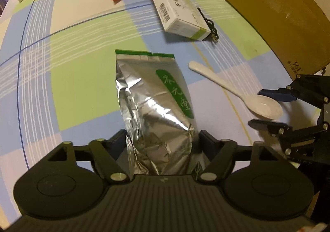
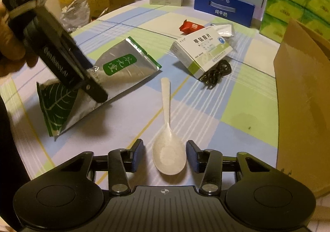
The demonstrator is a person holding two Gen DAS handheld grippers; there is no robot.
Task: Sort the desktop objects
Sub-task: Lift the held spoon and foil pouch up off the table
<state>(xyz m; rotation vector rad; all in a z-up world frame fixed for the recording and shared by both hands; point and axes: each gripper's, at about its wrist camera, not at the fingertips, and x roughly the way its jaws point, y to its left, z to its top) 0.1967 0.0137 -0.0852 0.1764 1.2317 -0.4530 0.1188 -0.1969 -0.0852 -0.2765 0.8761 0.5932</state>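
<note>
Left gripper [image 1: 163, 141] pinches the foil pouch [image 1: 156, 95] low in the left wrist frame, tilting one end up, apparently for lifting. Right gripper [image 2: 165, 155], jaws spread, straddles the white spoon [image 2: 168, 149] at bottom centre, seemingly lined up to grab.

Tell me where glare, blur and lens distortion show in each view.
Left wrist view: glare flares on the creased foil pouch held in the left claw; the right claw is motion-smeared by the spoon; tablecloth lines bow.
Right wrist view: warm dim light, the cardboard box leans curved at the edge.
</note>
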